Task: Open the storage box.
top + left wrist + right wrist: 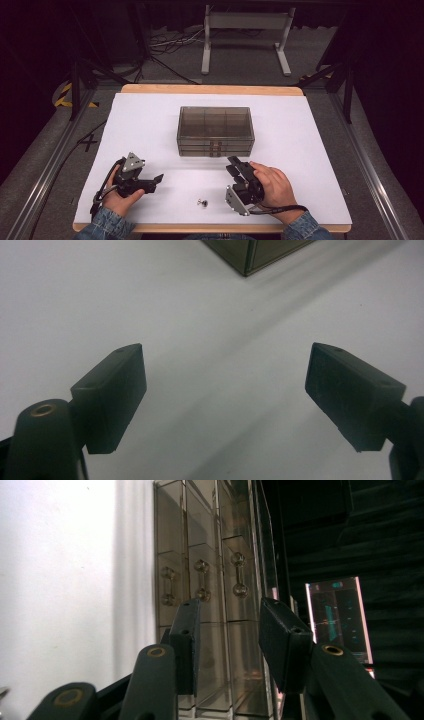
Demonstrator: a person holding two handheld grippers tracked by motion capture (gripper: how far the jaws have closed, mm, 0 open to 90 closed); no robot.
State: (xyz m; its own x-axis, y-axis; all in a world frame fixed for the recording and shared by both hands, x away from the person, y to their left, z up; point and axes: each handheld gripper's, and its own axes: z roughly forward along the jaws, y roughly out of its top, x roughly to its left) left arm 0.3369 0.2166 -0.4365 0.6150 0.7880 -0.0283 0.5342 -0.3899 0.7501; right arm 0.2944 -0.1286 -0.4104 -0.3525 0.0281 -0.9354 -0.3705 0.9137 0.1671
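My right gripper (234, 165) has bare table (150, 125) up to the drawer box (215, 131) blocking ahead; a small screw (202, 203) lies between my hands.

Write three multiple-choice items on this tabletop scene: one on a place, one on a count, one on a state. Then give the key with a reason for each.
1. Where does the small metal part lie?
A. On top of the drawer box
B. On the white table sheet between the two grippers
C. Inside a drawer

2. How many drawer handles does the smoky clear drawer box show?
A. One
B. Three
C. Five

3. How do the jaws of the left gripper stand?
A. Shut on the metal part
B. Shut on a handle
C. Wide open with nothing between them

Key: B, the high view shows it on the sheet near the front edge; B, the right gripper view shows three handles side by side; C, bare sheet lies between the pads.
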